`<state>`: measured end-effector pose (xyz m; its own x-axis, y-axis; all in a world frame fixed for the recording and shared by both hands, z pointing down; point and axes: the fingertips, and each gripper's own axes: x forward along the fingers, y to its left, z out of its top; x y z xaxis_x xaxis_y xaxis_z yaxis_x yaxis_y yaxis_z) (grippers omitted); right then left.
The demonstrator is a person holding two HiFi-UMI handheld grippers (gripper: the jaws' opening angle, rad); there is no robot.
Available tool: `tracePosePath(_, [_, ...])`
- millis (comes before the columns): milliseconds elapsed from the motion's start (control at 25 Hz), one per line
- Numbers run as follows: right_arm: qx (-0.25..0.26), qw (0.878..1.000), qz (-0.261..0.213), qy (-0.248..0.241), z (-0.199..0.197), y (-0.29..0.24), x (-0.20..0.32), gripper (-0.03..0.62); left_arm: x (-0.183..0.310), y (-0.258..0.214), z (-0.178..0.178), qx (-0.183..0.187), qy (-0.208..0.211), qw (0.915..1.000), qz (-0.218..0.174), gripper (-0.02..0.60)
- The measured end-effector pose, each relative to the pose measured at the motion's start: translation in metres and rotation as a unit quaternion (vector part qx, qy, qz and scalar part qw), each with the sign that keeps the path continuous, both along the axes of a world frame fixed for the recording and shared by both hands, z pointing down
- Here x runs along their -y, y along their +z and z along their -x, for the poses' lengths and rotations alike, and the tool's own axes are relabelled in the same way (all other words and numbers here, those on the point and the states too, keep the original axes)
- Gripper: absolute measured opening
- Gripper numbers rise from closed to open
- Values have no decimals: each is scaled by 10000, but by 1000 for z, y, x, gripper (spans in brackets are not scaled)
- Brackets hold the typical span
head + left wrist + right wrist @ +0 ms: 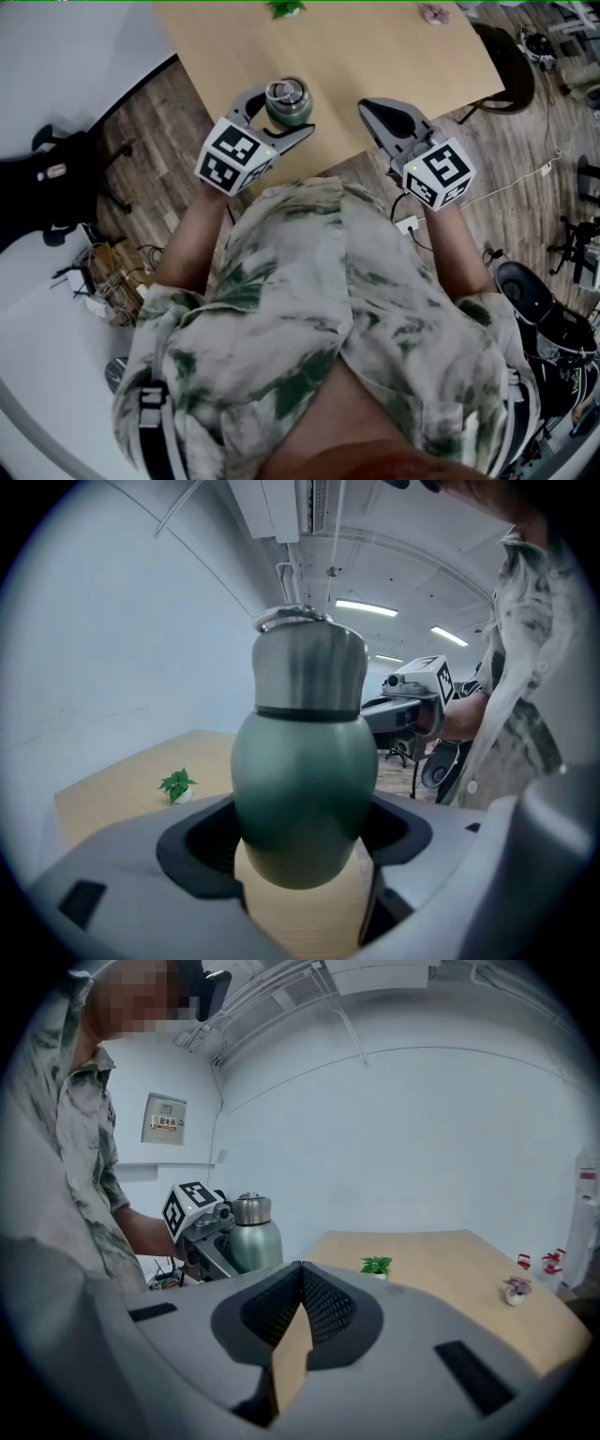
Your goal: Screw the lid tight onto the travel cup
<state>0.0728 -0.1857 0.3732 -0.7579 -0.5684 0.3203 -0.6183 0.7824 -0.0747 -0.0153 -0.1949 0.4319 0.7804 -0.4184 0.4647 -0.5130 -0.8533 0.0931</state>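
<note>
Pinching the green travel cup by its belly over the table's near edge, the left gripper alone carries it. The right gripper, pressed together and empty, hangs well apart. Twisting the steel lid could spin the rounded cup in that grip or drop it.

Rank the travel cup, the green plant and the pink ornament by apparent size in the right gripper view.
1. travel cup: largest, though likely nearer the camera.
2. green plant and pink ornament: look alike, unranked.
</note>
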Motion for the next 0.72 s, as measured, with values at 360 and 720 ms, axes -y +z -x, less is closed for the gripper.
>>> tracePosePath(360, [10, 10000, 51, 49, 2, 9, -5, 21, -3, 6, 3, -14, -25, 10000, -4, 376])
tracePosePath(720, [-66, 9999, 74, 79, 8, 15, -9, 21, -5, 10, 9, -31, -39, 10000, 6, 376])
